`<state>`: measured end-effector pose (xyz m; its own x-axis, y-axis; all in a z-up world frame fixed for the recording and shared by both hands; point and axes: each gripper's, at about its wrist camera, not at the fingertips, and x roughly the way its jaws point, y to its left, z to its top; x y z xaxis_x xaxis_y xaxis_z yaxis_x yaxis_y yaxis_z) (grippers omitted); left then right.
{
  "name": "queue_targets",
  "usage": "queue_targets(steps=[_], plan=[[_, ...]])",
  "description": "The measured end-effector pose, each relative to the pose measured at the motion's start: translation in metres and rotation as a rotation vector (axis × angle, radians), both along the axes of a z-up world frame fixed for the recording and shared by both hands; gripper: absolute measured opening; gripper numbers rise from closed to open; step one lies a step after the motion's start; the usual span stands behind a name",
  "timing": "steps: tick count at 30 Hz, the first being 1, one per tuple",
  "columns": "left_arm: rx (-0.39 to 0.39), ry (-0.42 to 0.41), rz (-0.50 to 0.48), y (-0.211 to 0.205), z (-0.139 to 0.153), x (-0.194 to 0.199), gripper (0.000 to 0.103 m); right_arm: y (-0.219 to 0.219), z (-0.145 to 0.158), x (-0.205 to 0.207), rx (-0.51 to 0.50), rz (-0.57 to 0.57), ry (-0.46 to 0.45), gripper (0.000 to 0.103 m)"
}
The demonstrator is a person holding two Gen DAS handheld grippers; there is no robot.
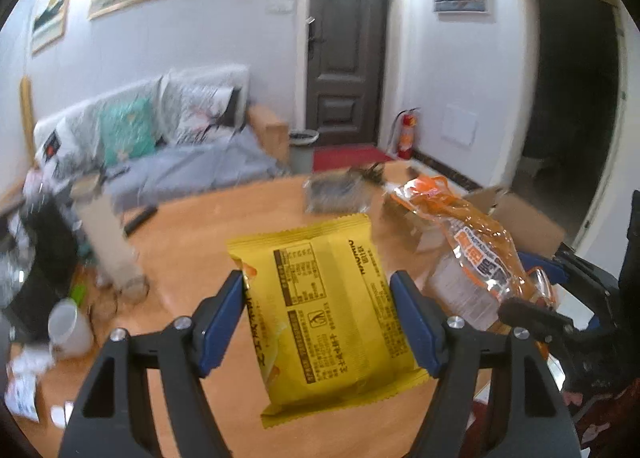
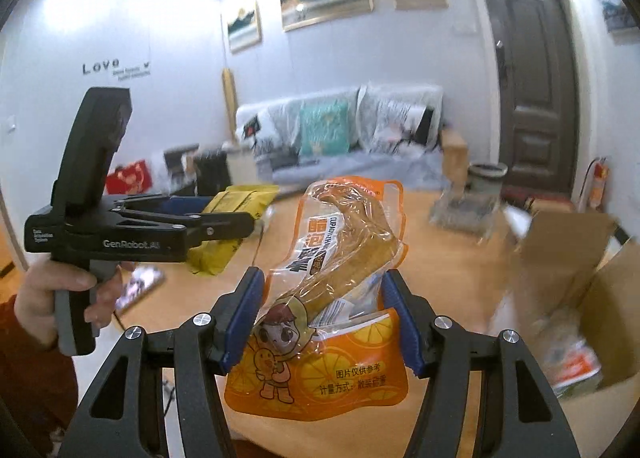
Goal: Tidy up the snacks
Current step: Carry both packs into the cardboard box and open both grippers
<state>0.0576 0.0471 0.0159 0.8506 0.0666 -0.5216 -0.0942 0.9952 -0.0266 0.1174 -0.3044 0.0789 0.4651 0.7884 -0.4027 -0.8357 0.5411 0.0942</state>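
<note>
My left gripper (image 1: 320,298) is shut on a yellow snack packet (image 1: 332,310) and holds it above the wooden table (image 1: 192,242). My right gripper (image 2: 322,298) is shut on an orange and clear snack bag (image 2: 336,282), also held in the air. In the left wrist view the orange bag (image 1: 476,254) shows at the right, with the right gripper's fingers behind it. In the right wrist view the left gripper (image 2: 224,222) shows at the left, held by a hand, with the yellow packet (image 2: 236,218) in it.
An open cardboard box (image 2: 580,282) stands on the table at the right with packets inside; it also shows in the left wrist view (image 1: 520,218). A clear packet (image 1: 336,190) lies at the table's far side. A sofa (image 1: 180,146), a bin (image 1: 302,150) and a white cup (image 1: 68,326) are around.
</note>
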Motion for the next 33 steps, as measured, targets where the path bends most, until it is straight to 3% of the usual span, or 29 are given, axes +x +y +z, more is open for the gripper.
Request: queue_targets(steps=[7,15,21,30,33], plan=[[-0.01,-0.038,-0.188,-0.082,0.035,0.054,0.071,-0.06,0.024,0.042,0.004,-0.138,-0.037,0.058],[-0.023,0.076,-0.356,-0.173,0.017,0.143,0.071,-0.106,-0.005,0.119,-0.061,-0.262,0.039,0.058],[0.013,0.187,-0.367,-0.217,-0.012,0.192,0.07,-0.117,-0.027,0.157,-0.094,-0.268,0.074,0.059],[0.054,0.29,-0.35,-0.221,-0.033,0.212,0.071,-0.119,-0.055,0.179,-0.195,-0.239,0.125,0.063],[0.05,0.315,-0.347,-0.217,-0.036,0.216,0.077,-0.117,-0.055,0.177,-0.213,-0.229,0.123,0.064]])
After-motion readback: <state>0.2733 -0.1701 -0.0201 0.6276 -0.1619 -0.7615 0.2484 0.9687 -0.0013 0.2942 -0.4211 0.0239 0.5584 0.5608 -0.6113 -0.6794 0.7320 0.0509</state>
